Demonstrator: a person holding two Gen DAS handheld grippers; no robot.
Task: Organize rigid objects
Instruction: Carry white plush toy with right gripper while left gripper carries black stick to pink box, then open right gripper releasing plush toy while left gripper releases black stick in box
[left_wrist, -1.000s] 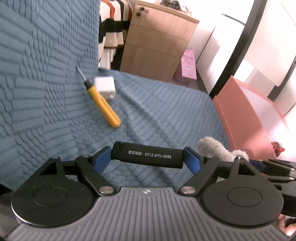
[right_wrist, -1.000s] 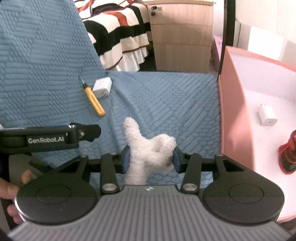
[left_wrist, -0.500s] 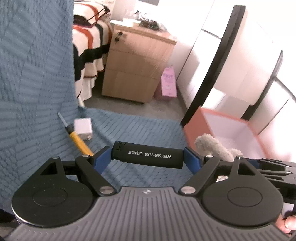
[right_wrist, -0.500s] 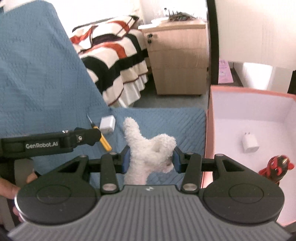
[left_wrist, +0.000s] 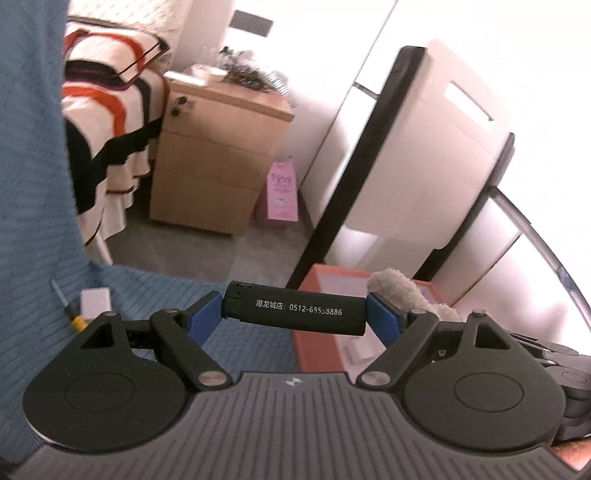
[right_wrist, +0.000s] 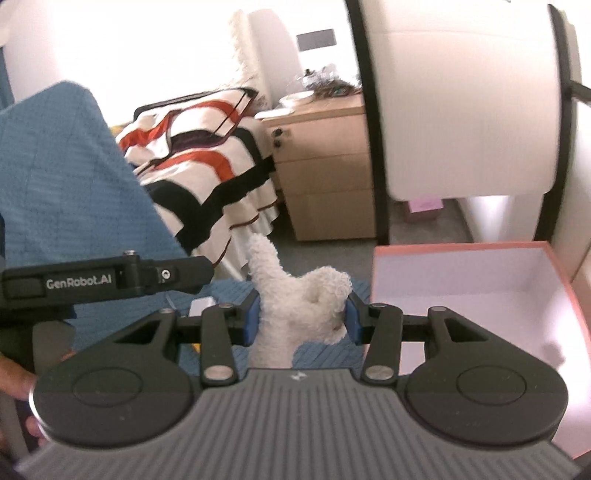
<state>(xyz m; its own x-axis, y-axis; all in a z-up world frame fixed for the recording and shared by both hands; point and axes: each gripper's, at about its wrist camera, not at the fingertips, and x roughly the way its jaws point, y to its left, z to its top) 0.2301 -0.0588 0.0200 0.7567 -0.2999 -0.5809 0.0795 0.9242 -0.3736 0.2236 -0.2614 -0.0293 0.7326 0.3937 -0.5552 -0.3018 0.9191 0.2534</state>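
My left gripper (left_wrist: 295, 314) is shut on a black lighter (left_wrist: 295, 312) with white print, held crosswise and lifted above the blue sofa (left_wrist: 33, 206). My right gripper (right_wrist: 301, 314) is shut on a white plush toy (right_wrist: 295, 306), which also shows in the left wrist view (left_wrist: 402, 291). A pink box (right_wrist: 465, 295) with a white inside stands to the right, its edge also visible in the left wrist view (left_wrist: 314, 347). A white charger (left_wrist: 95, 302) and a yellow screwdriver (left_wrist: 78, 322) lie on the sofa seat, partly hidden by my left gripper.
A wooden bedside cabinet (left_wrist: 218, 155) and a bed with a striped cover (right_wrist: 199, 155) stand behind. A pink bag (left_wrist: 282, 192) sits on the floor by the cabinet. The left gripper's body (right_wrist: 107, 282) shows at left in the right wrist view.
Both grippers have risen and tilted up with their loads. The sofa seat, charger and screwdriver have dropped low in view. The box contents are hidden now.
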